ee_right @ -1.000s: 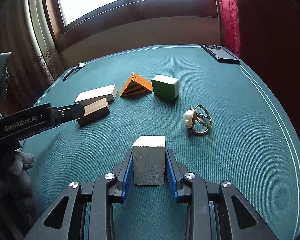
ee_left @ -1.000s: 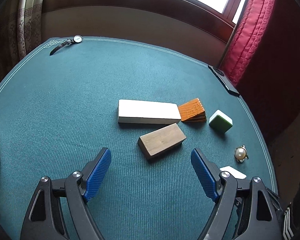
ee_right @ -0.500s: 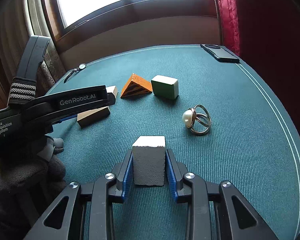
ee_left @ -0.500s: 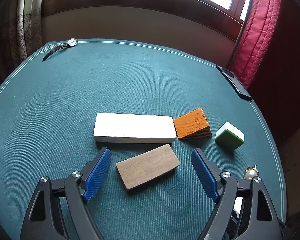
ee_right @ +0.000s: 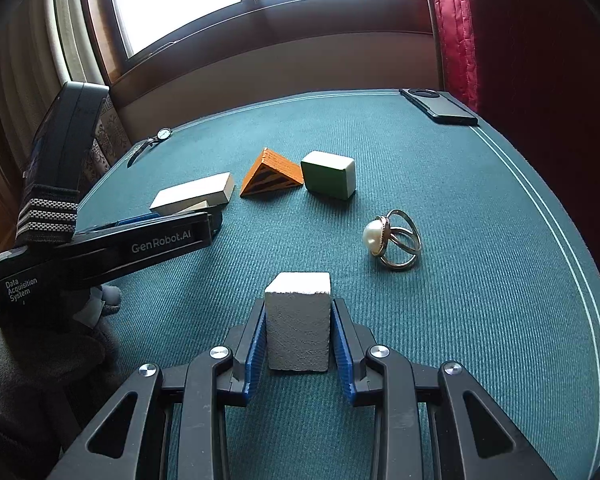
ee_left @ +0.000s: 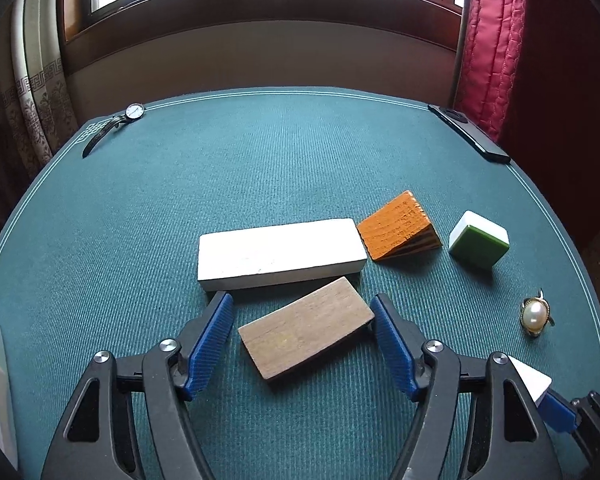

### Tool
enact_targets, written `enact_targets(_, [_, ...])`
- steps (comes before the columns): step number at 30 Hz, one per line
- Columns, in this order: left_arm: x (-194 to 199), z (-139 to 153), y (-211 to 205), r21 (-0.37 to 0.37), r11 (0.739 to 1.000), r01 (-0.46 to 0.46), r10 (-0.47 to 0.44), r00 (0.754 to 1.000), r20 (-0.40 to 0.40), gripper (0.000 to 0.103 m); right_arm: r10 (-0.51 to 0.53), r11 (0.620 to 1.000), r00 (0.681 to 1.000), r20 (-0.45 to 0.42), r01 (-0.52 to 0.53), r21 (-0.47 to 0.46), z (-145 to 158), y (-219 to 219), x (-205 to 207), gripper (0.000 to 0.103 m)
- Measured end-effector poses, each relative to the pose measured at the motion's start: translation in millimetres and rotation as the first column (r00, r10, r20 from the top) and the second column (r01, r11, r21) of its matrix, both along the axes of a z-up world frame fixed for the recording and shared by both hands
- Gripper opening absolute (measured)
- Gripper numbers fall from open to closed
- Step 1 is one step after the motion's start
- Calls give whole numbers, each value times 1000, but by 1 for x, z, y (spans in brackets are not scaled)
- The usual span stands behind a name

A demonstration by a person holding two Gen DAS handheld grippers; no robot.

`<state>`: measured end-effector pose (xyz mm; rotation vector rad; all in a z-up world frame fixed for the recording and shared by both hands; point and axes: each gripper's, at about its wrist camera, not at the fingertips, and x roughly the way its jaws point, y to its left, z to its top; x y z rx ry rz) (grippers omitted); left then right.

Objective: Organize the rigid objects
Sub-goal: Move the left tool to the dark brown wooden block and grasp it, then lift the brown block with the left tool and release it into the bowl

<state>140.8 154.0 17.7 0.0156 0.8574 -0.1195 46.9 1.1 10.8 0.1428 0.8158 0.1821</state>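
While the right gripper (ee_right: 299, 346) held the white block (ee_right: 298, 320) on the table (ee_left: 260, 168), the left gripper (ee_left: 302, 344) straddled the brown block (ee_left: 305, 338), jaws wide; closing squarely probably came next.

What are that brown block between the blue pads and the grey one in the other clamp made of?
The flat brown block looks like bare, unvarnished wood: straight grain lines, matte. The grey-white block looks like rough stone or foam, with a pitted, grainy surface; I can't tell which.
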Motion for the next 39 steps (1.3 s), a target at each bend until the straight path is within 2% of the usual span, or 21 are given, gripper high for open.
enact_targets(6, [-20,1,16,-5,1000,26,-26,1000,5,66,-3,1000,1000,0,3,2,0,-1,1,33])
enact_targets(15, [-51,4,46,-75,997,12,-11,1000,11,66,-3,1000,1000,0,3,2,1,-1,1,33])
enact_targets(22, [-77,17,57,-74,997,6,-2,998,60,66,-4,1000,1000,0,4,2,1,-1,1,33])
enact_targets(29, [-97,36,81,-60,998,-34,41,992,119,66,-3,1000,1000,0,3,2,1,-1,1,33])
enact_targets(39, [-117,47,131,-76,989,-131,141,978,152,66,-4,1000,1000,0,4,3,1,-1,1,33])
